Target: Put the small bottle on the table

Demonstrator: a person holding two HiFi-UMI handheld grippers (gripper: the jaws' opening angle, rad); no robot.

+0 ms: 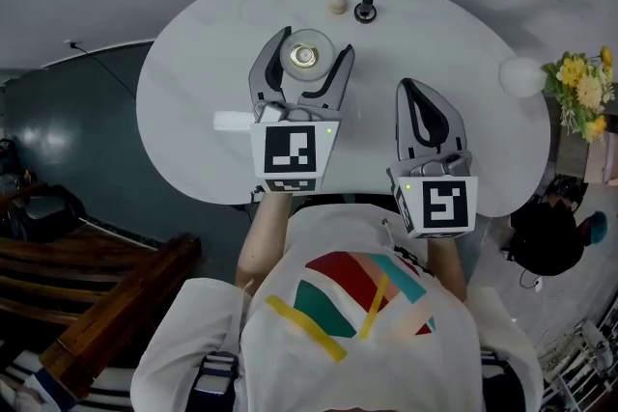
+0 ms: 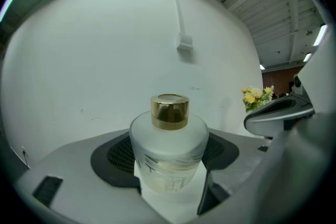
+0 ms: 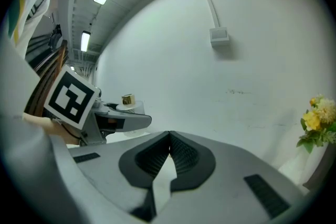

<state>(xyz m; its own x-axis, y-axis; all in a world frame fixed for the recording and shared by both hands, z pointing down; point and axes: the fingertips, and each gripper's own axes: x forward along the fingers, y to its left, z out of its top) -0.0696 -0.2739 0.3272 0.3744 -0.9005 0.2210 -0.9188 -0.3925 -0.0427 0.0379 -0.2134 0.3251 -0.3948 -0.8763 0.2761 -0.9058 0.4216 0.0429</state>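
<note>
The small bottle, frosted glass with a gold cap, stands upright between the jaws of my left gripper over the far middle of the white table. In the left gripper view the dark pads press against both sides of the bottle; whether its base rests on the table is hidden. My right gripper hovers to the right, nearer me, shut with nothing between its pads. The right gripper view shows the bottle's cap at the left.
A small beige ball and a black knob-like object sit near the table's far edge. A white round object and yellow flowers stand at the right end. A flat white piece lies left of the left gripper.
</note>
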